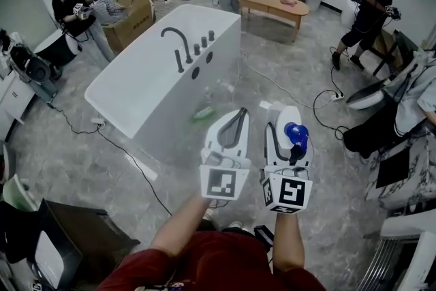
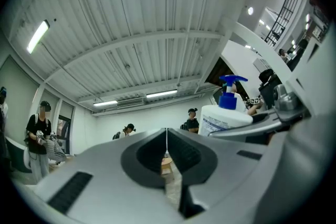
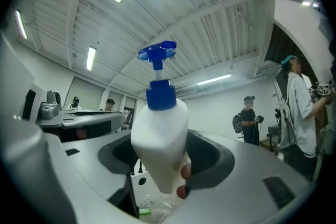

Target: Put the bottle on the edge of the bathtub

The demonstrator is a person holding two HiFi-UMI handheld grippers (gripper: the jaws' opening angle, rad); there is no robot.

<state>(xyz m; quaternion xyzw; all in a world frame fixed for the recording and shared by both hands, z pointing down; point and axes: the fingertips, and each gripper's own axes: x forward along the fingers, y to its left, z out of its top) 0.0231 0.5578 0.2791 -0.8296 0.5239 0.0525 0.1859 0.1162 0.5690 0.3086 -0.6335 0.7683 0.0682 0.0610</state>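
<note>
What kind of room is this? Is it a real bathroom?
Probably a workshop or test hall, not a real bathroom: the bathtub stands alone on a bare floor, with cardboard boxes beside it and cables trailing around.

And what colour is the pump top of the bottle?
Blue; the pump sits on a white bottle, clearest in the right gripper view.

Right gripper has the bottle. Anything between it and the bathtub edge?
Nothing visible blocks it. The bottle, in the right gripper, faces the bathtub across open floor; only a green item lies low by the tub's foot. The faucet takes part of the rim; the rest looks bare.
</note>
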